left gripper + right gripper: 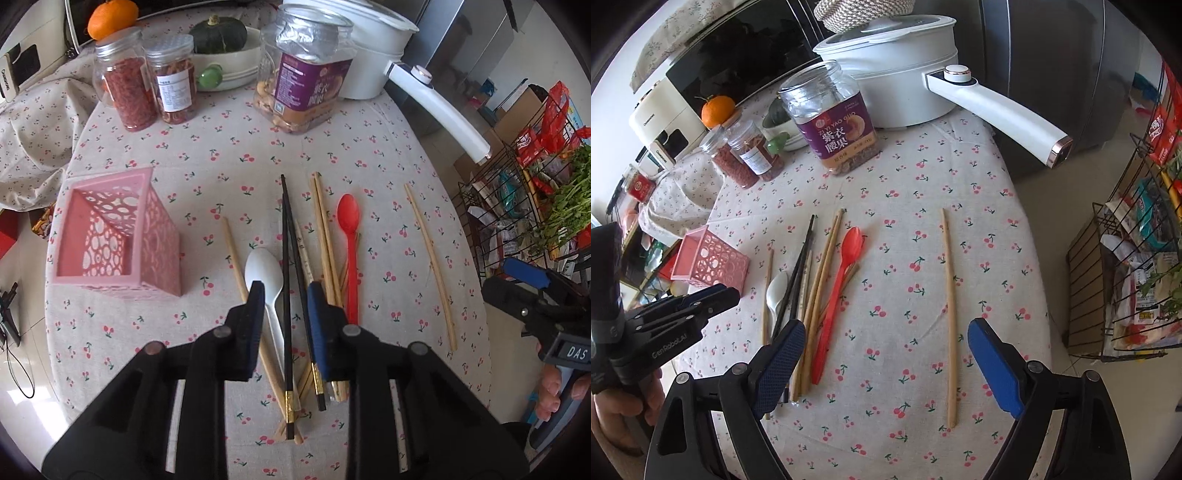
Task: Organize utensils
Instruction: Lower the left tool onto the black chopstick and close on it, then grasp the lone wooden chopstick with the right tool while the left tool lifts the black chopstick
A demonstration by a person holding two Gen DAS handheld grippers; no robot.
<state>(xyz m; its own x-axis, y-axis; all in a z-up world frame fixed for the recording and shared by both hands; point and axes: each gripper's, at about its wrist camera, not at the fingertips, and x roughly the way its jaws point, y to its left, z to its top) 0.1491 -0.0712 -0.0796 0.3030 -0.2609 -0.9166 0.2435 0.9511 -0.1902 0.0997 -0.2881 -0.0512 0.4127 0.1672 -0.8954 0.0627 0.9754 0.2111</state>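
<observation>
Black lacquered chopsticks (286,295), two of them, and one white plastic spoon (263,273) lie between the narrowed, unclamped jaws of my left gripper (284,306). One red plastic spoon (349,236) lies just right of them among several bamboo chopsticks. My right gripper (886,350) gapes wide, with one lone bamboo chopstick (949,314) lying between its jaws. One pink perforated plastic holder (114,236) stands left. Only my left view shows the holder's hollow.
</observation>
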